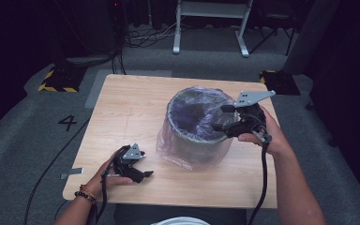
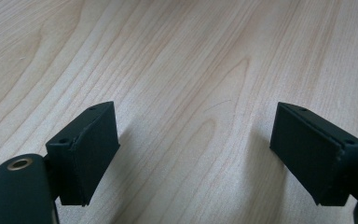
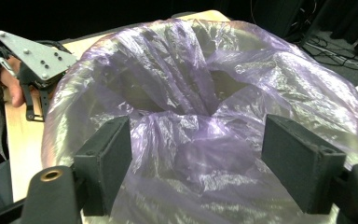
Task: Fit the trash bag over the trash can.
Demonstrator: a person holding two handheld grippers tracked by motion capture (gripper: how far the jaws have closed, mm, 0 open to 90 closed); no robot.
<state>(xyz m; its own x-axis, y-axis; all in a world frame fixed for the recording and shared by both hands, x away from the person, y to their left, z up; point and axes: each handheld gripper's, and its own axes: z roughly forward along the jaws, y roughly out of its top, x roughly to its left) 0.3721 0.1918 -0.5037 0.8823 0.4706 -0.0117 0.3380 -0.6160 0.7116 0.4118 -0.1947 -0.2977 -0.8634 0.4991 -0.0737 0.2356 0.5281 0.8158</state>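
A dark round bin (image 1: 194, 140) lined with a thin see-through purple bag (image 1: 198, 110) stands right of the middle of the wooden table (image 1: 131, 103). The bag's edge is folded over the rim and hangs down the outside. My right gripper (image 1: 222, 118) is at the bin's right rim, with its jaws wide apart. In the right gripper view the crumpled bag (image 3: 205, 93) lies beyond and below that gripper (image 3: 198, 163), and neither pad presses on it. My left gripper (image 1: 143, 166) rests near the table's front left. It is open over bare wood (image 2: 196, 154).
The left gripper's grey plate (image 3: 37, 56) shows beyond the bin in the right gripper view. Cables run over the grey floor at the left (image 1: 51, 164). A white frame (image 1: 211, 23) stands behind the table. Yellow-black striped bases (image 1: 58, 79) sit at both back corners.
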